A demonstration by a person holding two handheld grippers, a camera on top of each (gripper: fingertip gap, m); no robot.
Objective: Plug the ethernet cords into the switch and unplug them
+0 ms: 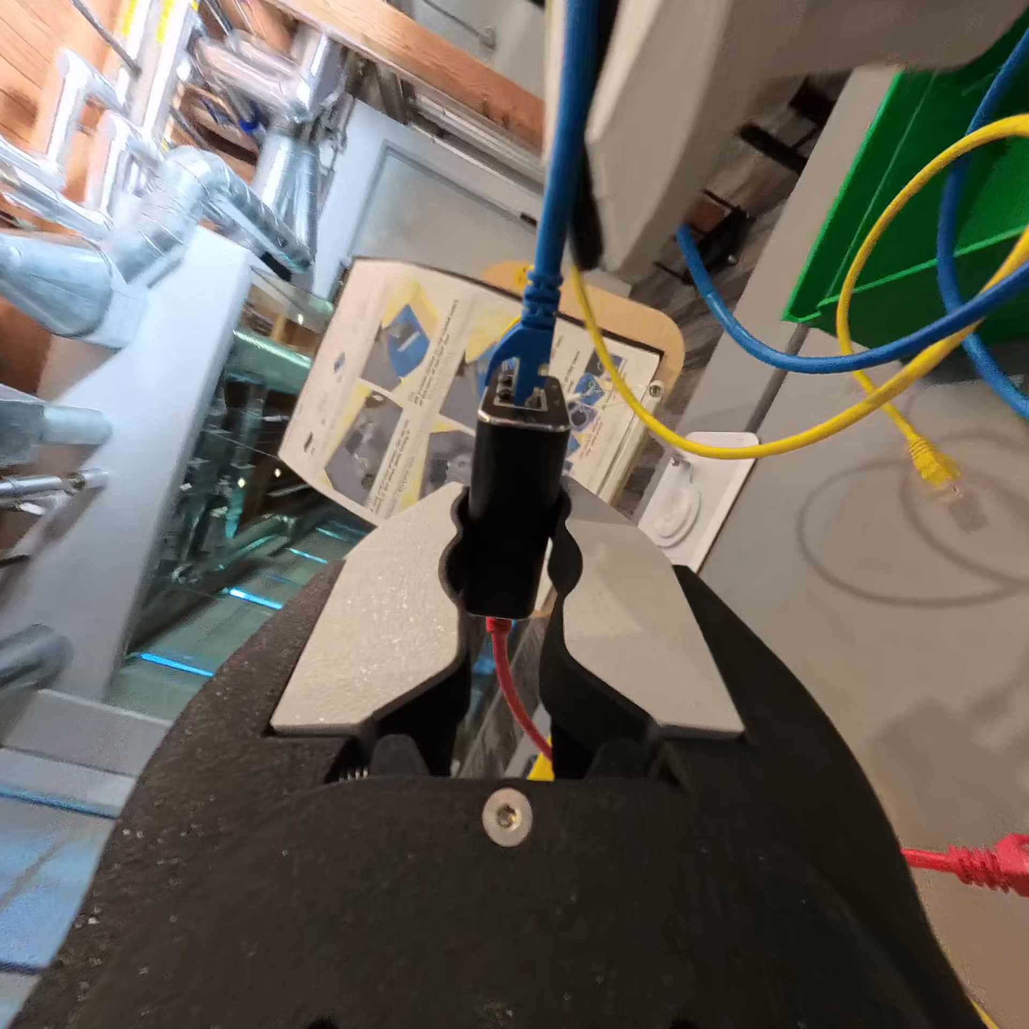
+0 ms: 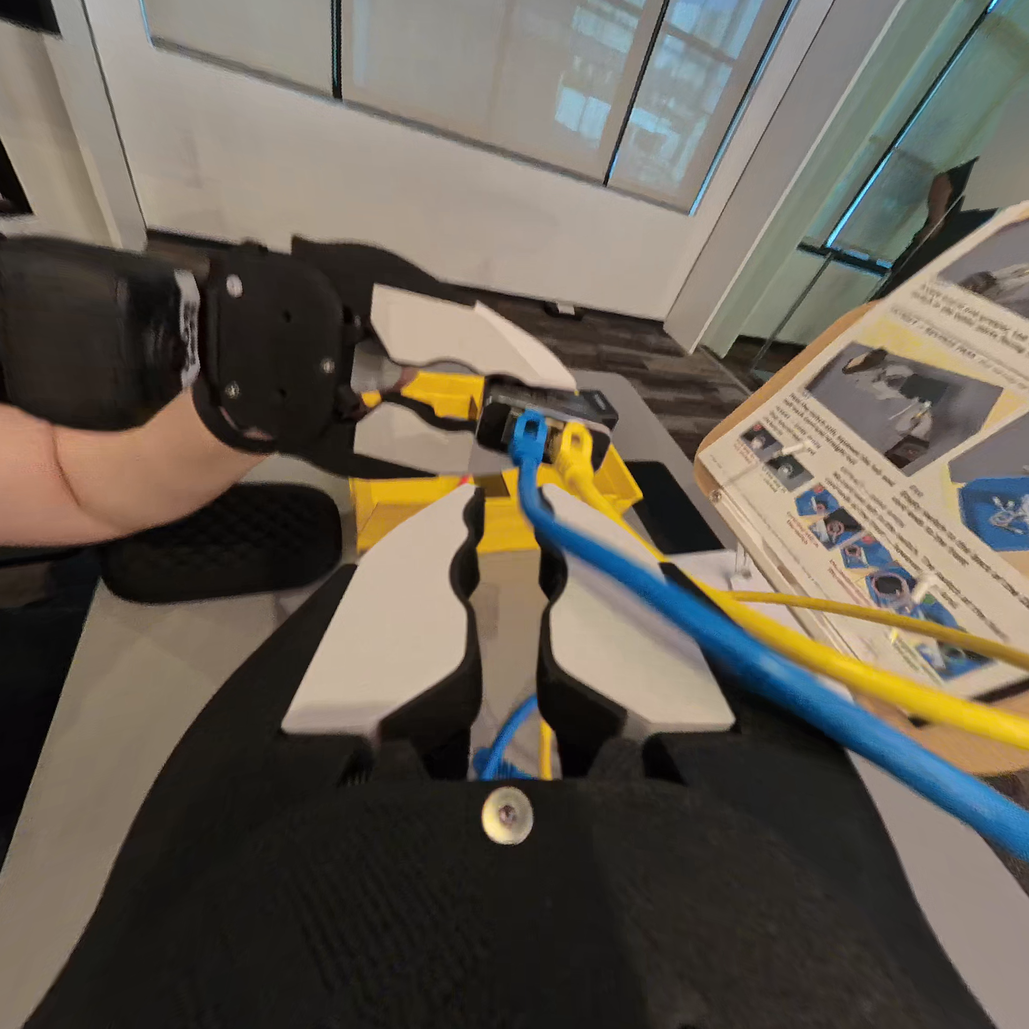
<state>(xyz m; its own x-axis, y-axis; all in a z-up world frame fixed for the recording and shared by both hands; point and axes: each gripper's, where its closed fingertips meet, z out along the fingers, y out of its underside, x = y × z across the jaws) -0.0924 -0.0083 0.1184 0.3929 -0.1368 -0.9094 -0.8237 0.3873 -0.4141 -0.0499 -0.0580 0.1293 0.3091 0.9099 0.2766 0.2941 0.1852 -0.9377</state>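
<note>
While the left claw (image 1: 509,548) grips the small black ethernet switch (image 1: 515,501) by its body, lifted off the grey worktop (image 1: 868,640), its port face points away from the wrist camera. From the left wrist view a blue ethernet cord (image 1: 562,167) runs into one port, its booted plug (image 1: 526,345) seated or very nearly so. A red cord (image 1: 515,685) trails from the switch's near end, down between the claw's fingers. A second red plug (image 1: 985,871) and a loose yellow plug (image 1: 932,465) lie on the worktop, well apart from the switch.

In the right wrist view the switch (image 2: 548,415) is seen from the port side, held in the left claw (image 2: 473,390) over a yellow bin (image 2: 440,506). Here the blue plug (image 2: 526,440) and a yellow plug (image 2: 573,445) sit side by side in neighbouring ports, and both cords sweep back past the right claw (image 2: 506,548) toward the camera. The right claw is narrowly parted and holds nothing; the blue cord (image 2: 696,618) crosses over one finger without being pinched. A propped instruction sheet (image 2: 891,462) stands to the right.

Judging by this, plugging is largely done and unplugging comes next. That would call for the right claw to reach forward, close on one boot just behind the port, press its latch, and pull straight out while the left holds the switch steady.
</note>
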